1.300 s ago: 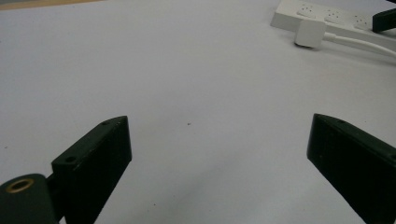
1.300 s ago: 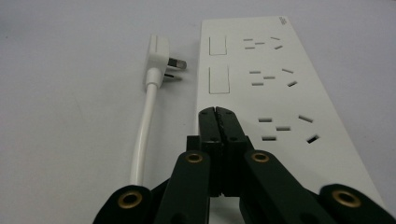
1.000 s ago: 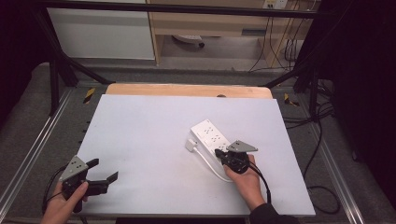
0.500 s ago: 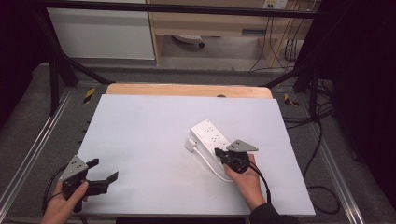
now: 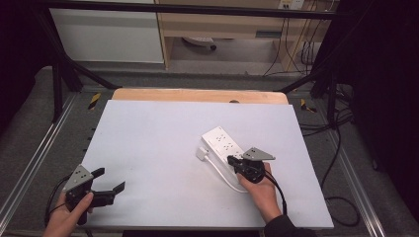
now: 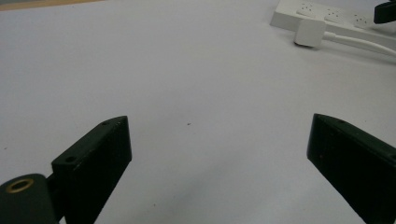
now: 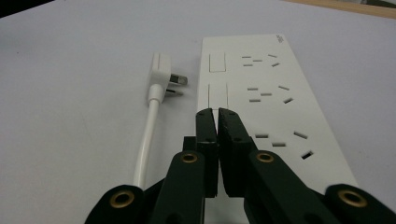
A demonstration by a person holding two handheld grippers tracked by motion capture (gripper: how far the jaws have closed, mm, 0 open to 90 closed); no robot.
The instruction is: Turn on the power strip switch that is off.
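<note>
The jaws of our left gripper stand wide apart with nothing between them, and we hold that gripper low over the near left corner of the pale worktop, our left hand wrapped round its body. In the left gripper view the two black jaws rise from the bottom corners with bare worktop showing between them, and farther off at the upper right we see the white power strip with its plug lying just beside it.

Moving right across the worktop, the power strip lies right of centre, set at a slant, with its white cable curling along its left side and the plug resting on the surface by the strip's far end.

At the near end of the strip we hold our right gripper in our right hand. Its jaws are closed together, gripping nothing. In the right gripper view the right gripper has its tips over the strip near the rectangular switches, whether touching we cannot tell. The plug lies to their left, prongs turned toward the strip, and its cable runs back toward us.
</note>
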